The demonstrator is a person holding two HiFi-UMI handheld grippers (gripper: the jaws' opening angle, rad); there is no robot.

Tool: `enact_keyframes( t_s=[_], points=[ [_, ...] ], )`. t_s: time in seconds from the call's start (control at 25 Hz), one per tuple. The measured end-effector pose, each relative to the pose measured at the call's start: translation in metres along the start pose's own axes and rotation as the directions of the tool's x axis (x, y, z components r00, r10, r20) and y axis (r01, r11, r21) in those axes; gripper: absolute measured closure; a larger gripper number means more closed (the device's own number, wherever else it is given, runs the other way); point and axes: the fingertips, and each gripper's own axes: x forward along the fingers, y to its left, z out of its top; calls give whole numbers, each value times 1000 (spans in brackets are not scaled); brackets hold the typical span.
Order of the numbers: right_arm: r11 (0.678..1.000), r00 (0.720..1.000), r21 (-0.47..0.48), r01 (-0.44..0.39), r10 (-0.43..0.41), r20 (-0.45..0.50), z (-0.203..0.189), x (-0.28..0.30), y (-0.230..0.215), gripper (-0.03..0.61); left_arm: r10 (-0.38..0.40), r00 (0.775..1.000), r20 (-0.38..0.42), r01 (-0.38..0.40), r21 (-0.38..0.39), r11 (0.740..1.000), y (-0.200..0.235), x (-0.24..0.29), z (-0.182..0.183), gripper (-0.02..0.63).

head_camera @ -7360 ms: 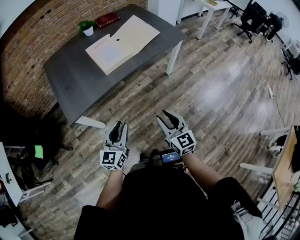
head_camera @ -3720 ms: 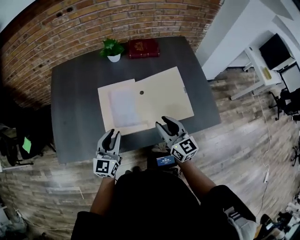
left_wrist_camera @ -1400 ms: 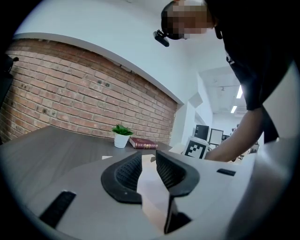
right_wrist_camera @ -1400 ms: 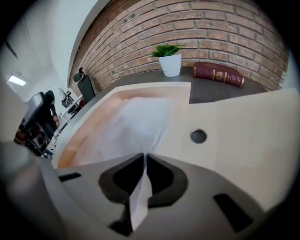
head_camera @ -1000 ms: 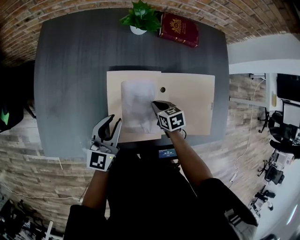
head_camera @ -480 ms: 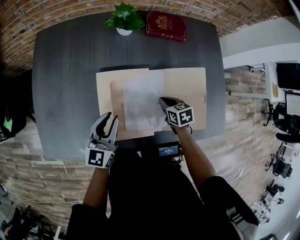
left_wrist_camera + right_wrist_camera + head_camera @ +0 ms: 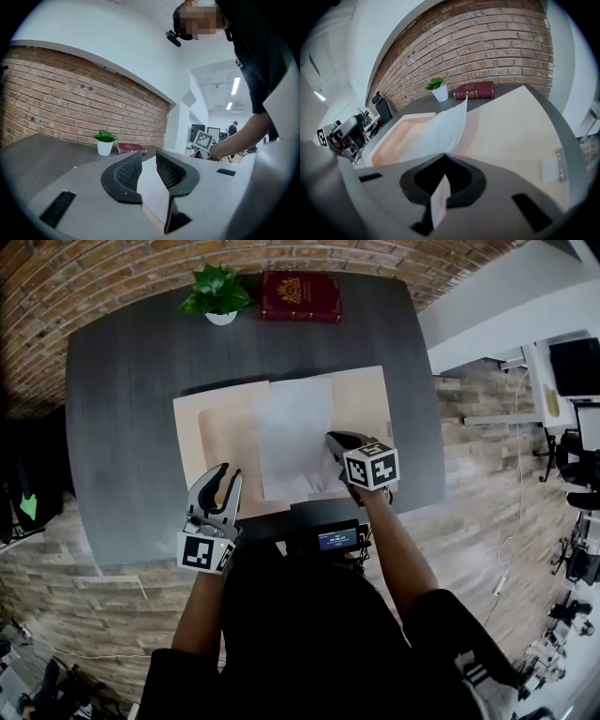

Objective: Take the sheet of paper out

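A beige folder (image 7: pixel 364 395) lies open on the dark grey table (image 7: pixel 122 409). A white sheet of paper (image 7: pixel 295 432) lies slanted across the folder's middle, partly off the left half (image 7: pixel 211 432). My right gripper (image 7: pixel 334 439) is shut on the sheet's near right edge. In the right gripper view the sheet (image 7: pixel 438 129) rises from the folder (image 7: pixel 511 126), and its corner is pinched between the jaws (image 7: pixel 443 157). My left gripper (image 7: pixel 225 476) hovers over the table's near edge, left of the folder. It (image 7: pixel 149 161) is open and holds nothing.
A small potted plant (image 7: pixel 216 294) and a dark red book (image 7: pixel 302 296) stand at the table's far edge by the brick wall. A small screen device (image 7: pixel 328 538) sits at the person's chest. Wooden floor lies to the right of the table.
The right gripper has drawn back to the right with the sheet, which has slid off the folder's left half towards the middle. The left gripper has shifted slightly and stays open.
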Motion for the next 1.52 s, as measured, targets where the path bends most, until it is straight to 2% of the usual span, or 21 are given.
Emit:
enact_keyframes(
  t_s=[0.4, 0.64, 0.88, 1.16, 1.36, 1.52],
  points=[
    [998, 988, -21, -59, 62, 144, 22, -64, -21, 575, 47, 999, 14, -47, 42, 998, -38, 15, 14, 528],
    [995, 953, -71, -72, 90, 289, 49, -115, -25, 575, 104, 993, 48, -107, 63, 992, -47, 17, 29, 528],
    [985, 876, -155, -74, 138, 462, 77, -168, -7, 575, 150, 985, 82, -157, 87, 984, -50, 6, 48, 528],
    [971, 748, -237, -19, 171, 641, 105, -225, 41, 575, 187, 971, 146, -205, 114, 972, -47, -25, 85, 528],
    [956, 655, -288, 49, 187, 733, 104, -259, 95, 575, 202, 958, 201, -226, 101, 969, -46, -64, 111, 528],
    [951, 605, -293, 101, 175, 776, 87, -277, 139, 575, 189, 954, 231, -218, 107, 970, -54, -105, 128, 528]
  ],
)
